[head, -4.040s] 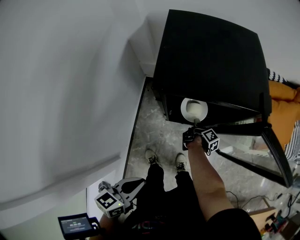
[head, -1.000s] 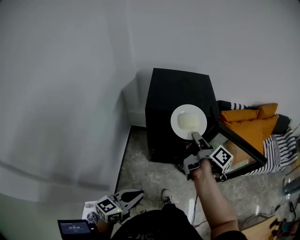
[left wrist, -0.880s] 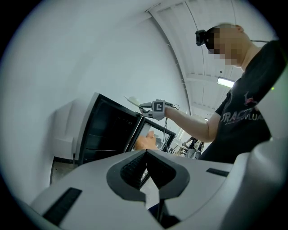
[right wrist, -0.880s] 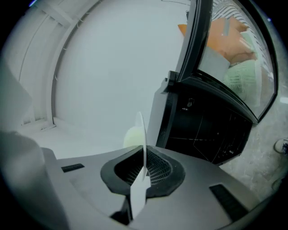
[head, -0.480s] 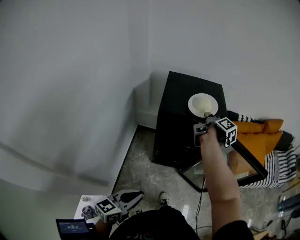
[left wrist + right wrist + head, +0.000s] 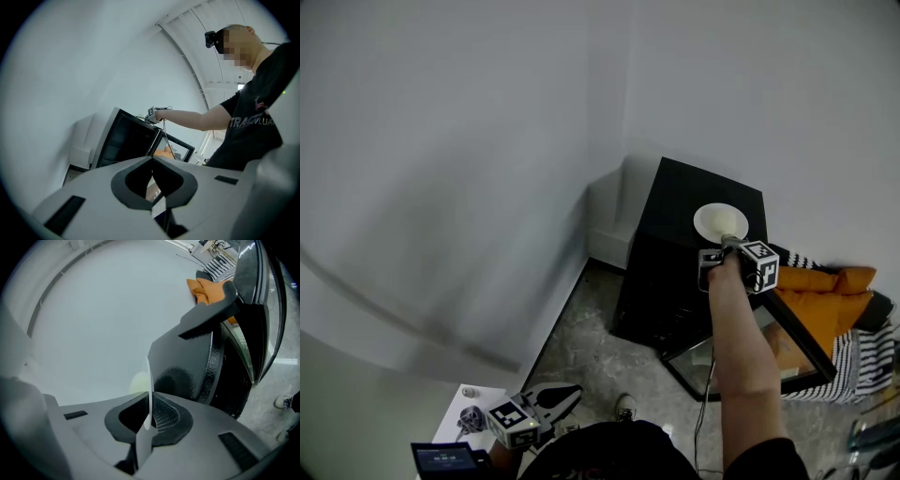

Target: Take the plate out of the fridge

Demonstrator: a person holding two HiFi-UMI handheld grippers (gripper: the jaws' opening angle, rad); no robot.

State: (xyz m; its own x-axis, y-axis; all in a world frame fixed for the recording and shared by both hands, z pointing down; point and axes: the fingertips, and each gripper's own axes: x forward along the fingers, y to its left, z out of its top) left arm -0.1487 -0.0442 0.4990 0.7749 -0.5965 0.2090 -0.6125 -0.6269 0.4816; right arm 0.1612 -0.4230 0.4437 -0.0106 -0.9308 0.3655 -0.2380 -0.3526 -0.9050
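The white plate (image 6: 721, 223) is level over the top of the black fridge (image 6: 675, 281); whether it rests there I cannot tell. My right gripper (image 6: 728, 246) is shut on its near rim, arm stretched out. In the right gripper view the plate (image 6: 148, 380) shows edge-on as a thin white line pinched between the jaws of the right gripper (image 6: 150, 411). The fridge's glass door (image 6: 769, 352) hangs open to the right. My left gripper (image 6: 567, 394) is held low at the bottom left, far from the fridge; in the left gripper view its jaws (image 6: 152, 161) meet with nothing between them.
The fridge stands in a corner between white walls. Orange cushions (image 6: 820, 286) and a striped cloth (image 6: 862, 361) lie right of the open door. A cable (image 6: 701, 412) runs over the marble floor. A small screen (image 6: 441, 459) sits on a white surface beside my left gripper.
The right gripper has carried the plate from in front of the fridge up and away, over its top. Four seconds ago the plate was still inside. The left gripper barely shifted.
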